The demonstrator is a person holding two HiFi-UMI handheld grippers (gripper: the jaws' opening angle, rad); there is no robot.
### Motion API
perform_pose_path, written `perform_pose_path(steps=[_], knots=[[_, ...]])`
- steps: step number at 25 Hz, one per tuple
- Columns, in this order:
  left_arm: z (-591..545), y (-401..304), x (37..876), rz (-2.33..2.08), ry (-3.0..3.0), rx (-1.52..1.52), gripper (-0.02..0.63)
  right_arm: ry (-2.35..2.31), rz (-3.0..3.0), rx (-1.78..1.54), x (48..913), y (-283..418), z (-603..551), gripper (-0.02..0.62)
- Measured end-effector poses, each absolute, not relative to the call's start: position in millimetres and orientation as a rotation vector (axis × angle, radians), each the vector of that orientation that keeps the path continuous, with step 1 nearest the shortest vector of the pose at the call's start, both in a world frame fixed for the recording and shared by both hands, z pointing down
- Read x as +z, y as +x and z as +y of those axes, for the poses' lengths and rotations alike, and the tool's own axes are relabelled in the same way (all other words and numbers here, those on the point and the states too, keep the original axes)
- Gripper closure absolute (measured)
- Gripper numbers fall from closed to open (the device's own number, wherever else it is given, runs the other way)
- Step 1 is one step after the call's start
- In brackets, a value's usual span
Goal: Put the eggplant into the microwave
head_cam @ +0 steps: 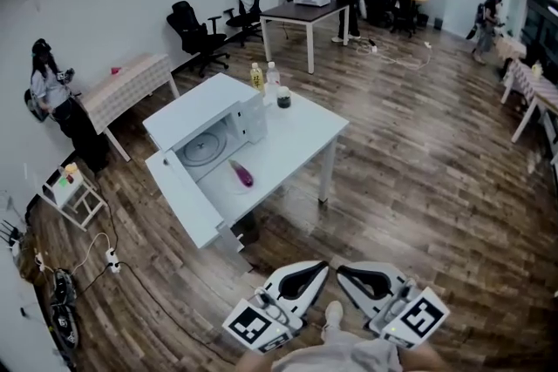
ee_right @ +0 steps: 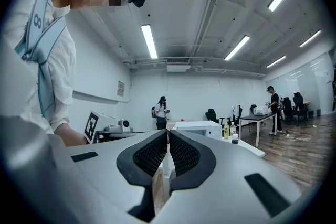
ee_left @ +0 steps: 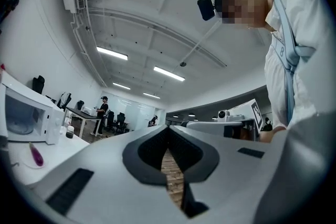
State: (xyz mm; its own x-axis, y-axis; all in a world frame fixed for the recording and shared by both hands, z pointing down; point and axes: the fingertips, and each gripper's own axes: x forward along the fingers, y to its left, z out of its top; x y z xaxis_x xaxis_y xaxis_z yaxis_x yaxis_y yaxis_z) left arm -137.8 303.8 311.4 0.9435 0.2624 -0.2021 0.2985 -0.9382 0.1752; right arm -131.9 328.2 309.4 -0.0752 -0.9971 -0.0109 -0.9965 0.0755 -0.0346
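Note:
A purple eggplant [head_cam: 242,174] lies on the white table [head_cam: 301,139], just in front of the white microwave [head_cam: 218,109]. The microwave's door [head_cam: 187,196] hangs wide open and a glass turntable shows inside. Both grippers are held low, close to the person's body and well short of the table. My left gripper [head_cam: 323,266] is shut with nothing in it, and so is my right gripper [head_cam: 342,269]; their tips nearly meet. In the left gripper view the shut left gripper [ee_left: 169,128] has the eggplant [ee_left: 35,155] and microwave [ee_left: 26,113] far to its left. Beyond the shut right gripper [ee_right: 168,131] in its own view stands the microwave [ee_right: 197,127].
A yellow bottle [head_cam: 256,76], a clear bottle [head_cam: 272,76] and a dark jar [head_cam: 283,98] stand at the table's far end. Wood floor lies between me and the table. A power strip and cables [head_cam: 109,257] lie at the left. Other people, desks and chairs stand further off.

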Motion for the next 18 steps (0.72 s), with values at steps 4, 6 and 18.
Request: perform_pose_path(steps=[4, 6, 18], knots=[[290.3, -104.7, 311.0, 0.389, 2.909, -0.249, 0.604, -2.084, 2.292, -0.030, 304.8, -93.1, 315.0, 0.560], [283.0, -88.9, 308.7, 0.362, 2.916, -0.256, 0.604, -2.066, 2.306, -0.028, 302.7, -76.2, 308.1, 0.560], [243.8, -18.6, 313.6, 0.167, 2.943, -0.284, 0.604, -1.907, 2.446, -0.017, 302.6, -2.4, 261.2, 0.560]])
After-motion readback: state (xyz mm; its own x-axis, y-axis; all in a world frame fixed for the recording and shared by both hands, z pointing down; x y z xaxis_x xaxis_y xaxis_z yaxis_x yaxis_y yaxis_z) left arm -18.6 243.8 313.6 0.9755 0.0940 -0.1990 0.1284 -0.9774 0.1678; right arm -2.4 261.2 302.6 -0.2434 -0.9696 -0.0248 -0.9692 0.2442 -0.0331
